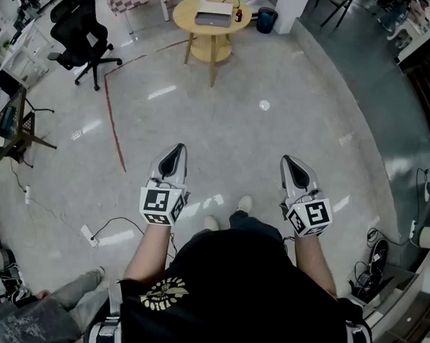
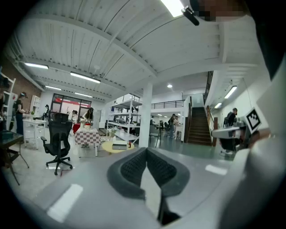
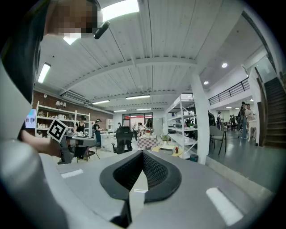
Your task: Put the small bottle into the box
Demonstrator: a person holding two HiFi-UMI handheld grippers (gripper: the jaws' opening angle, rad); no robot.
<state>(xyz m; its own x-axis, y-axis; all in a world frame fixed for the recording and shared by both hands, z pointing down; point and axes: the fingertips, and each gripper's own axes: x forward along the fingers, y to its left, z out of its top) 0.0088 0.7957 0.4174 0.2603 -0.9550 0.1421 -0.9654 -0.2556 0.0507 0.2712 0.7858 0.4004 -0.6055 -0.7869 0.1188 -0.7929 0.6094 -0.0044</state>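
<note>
i'm holding the left gripper point(image 1: 174, 153) and right gripper point(image 1: 291, 163) out level, both pressed together on nothing. the small bottle point(image 1: 238, 15) is sitting top centre on the round table point(image 1: 184, 20), just right of the box point(image 1: 213, 16). i'm guessing light, stiff, slick; i'm aiming mid-body.

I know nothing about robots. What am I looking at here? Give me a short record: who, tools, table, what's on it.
Person: standing, one gripper in each hand
Left gripper: jaws together, empty
Right gripper: jaws together, empty
Round table: far ahead of both grippers
On table: box, small bottle beside it
Nearby: black office chair, left of the table
</note>
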